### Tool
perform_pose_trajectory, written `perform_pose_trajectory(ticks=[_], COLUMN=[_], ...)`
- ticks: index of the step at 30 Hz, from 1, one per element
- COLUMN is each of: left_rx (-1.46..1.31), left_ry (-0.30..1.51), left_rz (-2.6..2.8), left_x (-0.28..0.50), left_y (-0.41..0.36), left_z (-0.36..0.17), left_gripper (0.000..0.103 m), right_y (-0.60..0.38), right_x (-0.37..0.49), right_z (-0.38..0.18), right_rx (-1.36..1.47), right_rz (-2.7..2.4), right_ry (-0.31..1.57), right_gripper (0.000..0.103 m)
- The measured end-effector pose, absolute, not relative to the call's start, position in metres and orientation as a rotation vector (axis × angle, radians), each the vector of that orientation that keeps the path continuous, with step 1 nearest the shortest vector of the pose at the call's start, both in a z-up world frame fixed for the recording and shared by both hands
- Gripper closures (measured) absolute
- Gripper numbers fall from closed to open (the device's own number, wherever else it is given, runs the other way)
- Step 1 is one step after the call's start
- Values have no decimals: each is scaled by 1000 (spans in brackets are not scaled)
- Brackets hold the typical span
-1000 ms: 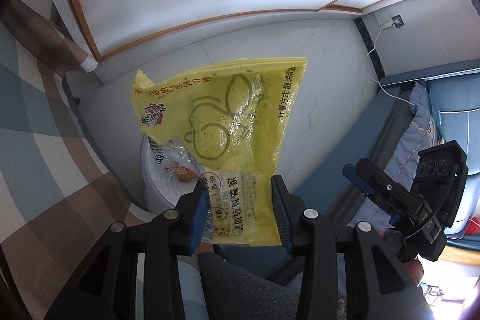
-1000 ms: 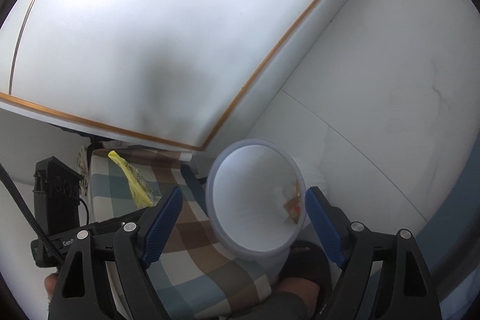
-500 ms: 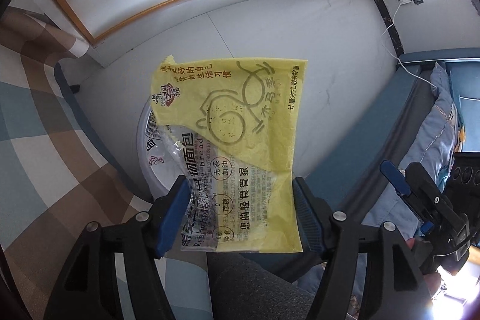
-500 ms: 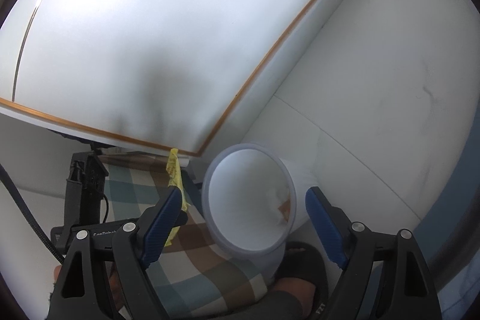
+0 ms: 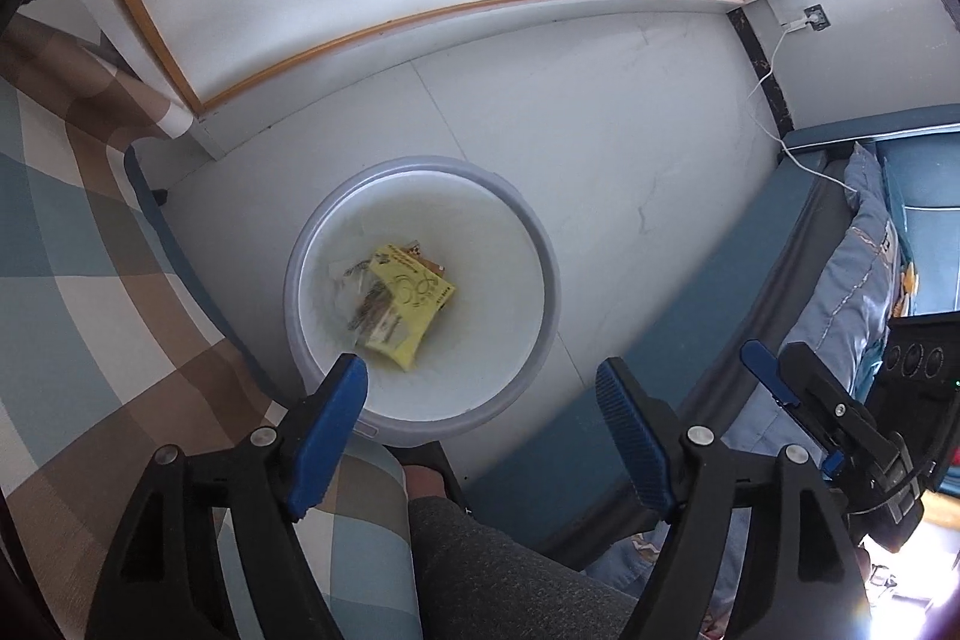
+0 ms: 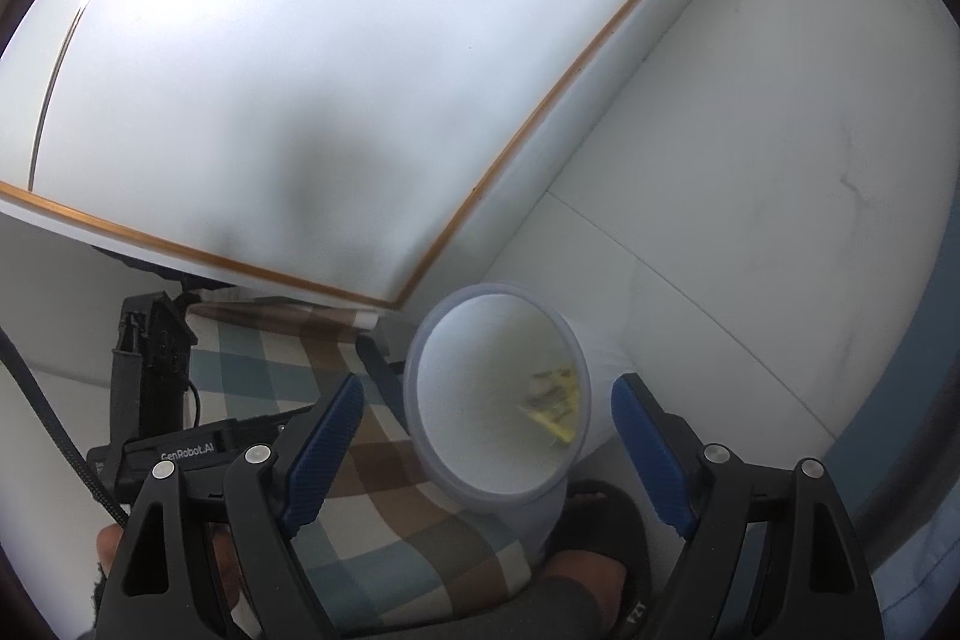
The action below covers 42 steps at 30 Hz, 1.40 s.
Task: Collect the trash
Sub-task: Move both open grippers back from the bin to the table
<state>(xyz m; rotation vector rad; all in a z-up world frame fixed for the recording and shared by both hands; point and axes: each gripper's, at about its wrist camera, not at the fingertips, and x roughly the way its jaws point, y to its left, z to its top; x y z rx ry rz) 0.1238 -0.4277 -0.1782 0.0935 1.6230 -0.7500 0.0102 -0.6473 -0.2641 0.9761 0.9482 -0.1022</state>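
Note:
A yellow printed wrapper [image 5: 408, 301] lies at the bottom of the white round bin [image 5: 540, 244], on top of other clear and orange packets. My left gripper [image 5: 480, 418] hangs above the bin's near rim; its jaws are opening and nothing is between them. In the right wrist view the same bin [image 6: 576, 340] stands on the pale floor with the wrapper [image 6: 555, 397] inside. My right gripper [image 6: 486, 436] stands open in front of the bin, holding nothing. The right gripper [image 5: 780, 388] also shows at the right edge of the left wrist view.
A checked blue-and-brown bedspread [image 5: 78, 292] fills the left side. A blue bed frame and pillow [image 5: 852, 268] lie on the right, with a white cable [image 5: 774, 100] running to a wall socket. A person's grey trouser leg [image 5: 492, 568] and dark sandal [image 6: 606, 520] are near the bin.
The left jaws have spread apart and let go of the yellow wrapper, which has dropped into the bin. The right gripper has stayed in place.

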Motion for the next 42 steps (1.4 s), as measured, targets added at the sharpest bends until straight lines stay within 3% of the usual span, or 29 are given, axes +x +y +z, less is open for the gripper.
perform_pose_trajectory(ticks=[13,24,35,42], left_rx=[5,-68,-160,-176], left_ry=[1256,1010,858,855], left_rz=[-667,-536,-373,-232], left_x=[124,117,111,104], left_y=[-360,-284,-188,-129], left_z=[-79,-13,20,3], left_gripper=[27,27,27,27], right_y=[-616,-555,-464,-403], right_x=[17,30,36,44], right_z=[-205,-108,-19,0], right_rx=[871,675,430,468], right_rz=[-47,78,243,362], right_ry=[889,737,618,582], right_gripper=[17,14,10,3])
